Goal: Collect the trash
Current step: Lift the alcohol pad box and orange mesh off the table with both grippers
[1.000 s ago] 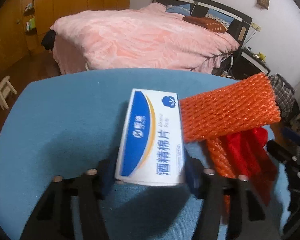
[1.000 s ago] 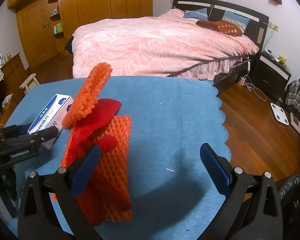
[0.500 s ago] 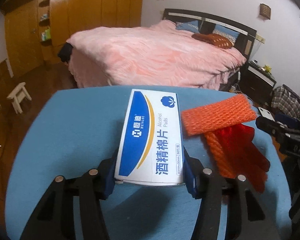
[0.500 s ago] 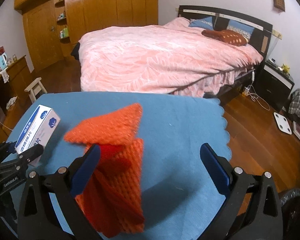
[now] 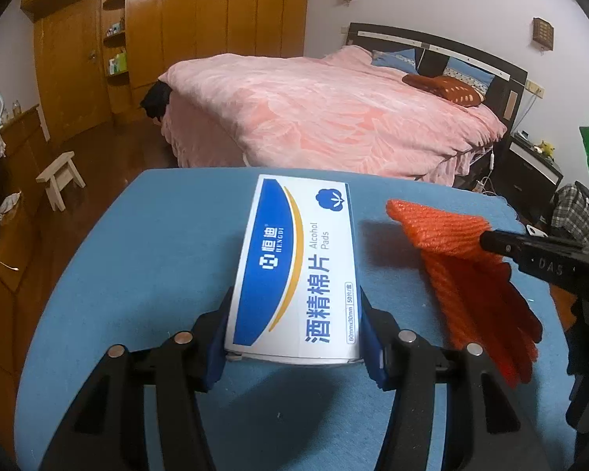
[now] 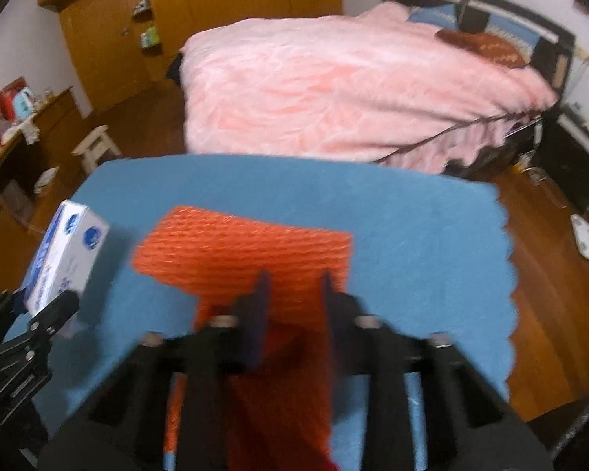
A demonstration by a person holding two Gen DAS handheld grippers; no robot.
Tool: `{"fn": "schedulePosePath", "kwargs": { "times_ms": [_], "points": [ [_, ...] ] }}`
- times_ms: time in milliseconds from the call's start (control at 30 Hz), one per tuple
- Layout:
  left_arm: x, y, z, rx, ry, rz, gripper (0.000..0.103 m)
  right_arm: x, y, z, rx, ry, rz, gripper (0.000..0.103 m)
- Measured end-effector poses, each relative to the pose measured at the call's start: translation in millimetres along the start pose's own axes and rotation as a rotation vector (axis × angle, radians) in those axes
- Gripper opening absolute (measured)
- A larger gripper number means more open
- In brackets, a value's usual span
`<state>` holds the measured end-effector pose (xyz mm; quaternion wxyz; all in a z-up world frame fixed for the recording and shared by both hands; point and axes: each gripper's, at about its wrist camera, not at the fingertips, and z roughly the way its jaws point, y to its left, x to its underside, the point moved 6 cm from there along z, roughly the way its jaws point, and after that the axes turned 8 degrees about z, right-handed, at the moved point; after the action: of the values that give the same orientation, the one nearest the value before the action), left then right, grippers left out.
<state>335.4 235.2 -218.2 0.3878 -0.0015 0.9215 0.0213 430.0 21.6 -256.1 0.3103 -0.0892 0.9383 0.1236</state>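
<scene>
Grippers, two, black frames with blue pads. Left gripper: jaws clamped on the near end of the box, one pad on each long side. Right gripper: jaws drawn narrow around the orange netting; the view is blurred, but the netting fills the gap between the pads.

Box, one: alcohol pads box, rectangular white cardboard with a blue curved panel, a yellow arc and printed lettering, glossy. It is held at the left of the table, its long axis running away toward the far edge.

Netting, one piece: foam mesh netting, orange, ribbed and knobbly, folded into a broad flap over a longer strip; a smoother red sheet shows under it near the right gripper. It sits right of the box, near but apart.

Table cover, one: blue cloth, soft matte weave, scalloped right edge.

Bed, one: pink quilted bed, far behind the table.

Stool, one: small pale wooden stool, far left on the floor.
</scene>
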Motion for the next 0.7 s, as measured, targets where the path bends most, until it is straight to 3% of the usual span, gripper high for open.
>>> {"fn": "schedulePosePath", "kwargs": {
  "times_ms": [67, 233, 300, 367, 400, 567, 700],
  "points": [
    [-1, -3, -3, 0.001, 0.0, 0.008, 0.056, 4, 3, -6, -0.02, -0.007, -0.009, 0.0],
    [-7, -13, -10, 0.004, -0.014, 0.012, 0.056, 9, 8, -18, -0.037, -0.03, -0.017, 0.001],
    [-10, -14, -13, -0.001, -0.02, 0.0, 0.056, 5, 10, -22, -0.037, -0.043, -0.022, 0.007],
    [-12, -14, -13, -0.003, -0.025, -0.013, 0.056, -1, 13, -22, -0.035, -0.049, -0.021, 0.047],
    [-14, -13, -14, -0.006, -0.027, -0.017, 0.056, -3, 14, -22, -0.029, -0.054, -0.028, 0.054],
    [-18, -9, -14, -0.021, -0.026, -0.024, 0.056, -10, 25, 2, 0.001, -0.001, -0.087, 0.062],
    [-17, -5, -12, -0.024, -0.022, -0.029, 0.056, -6, 21, 21, -0.004, 0.049, -0.069, 0.056]
  ]
}}
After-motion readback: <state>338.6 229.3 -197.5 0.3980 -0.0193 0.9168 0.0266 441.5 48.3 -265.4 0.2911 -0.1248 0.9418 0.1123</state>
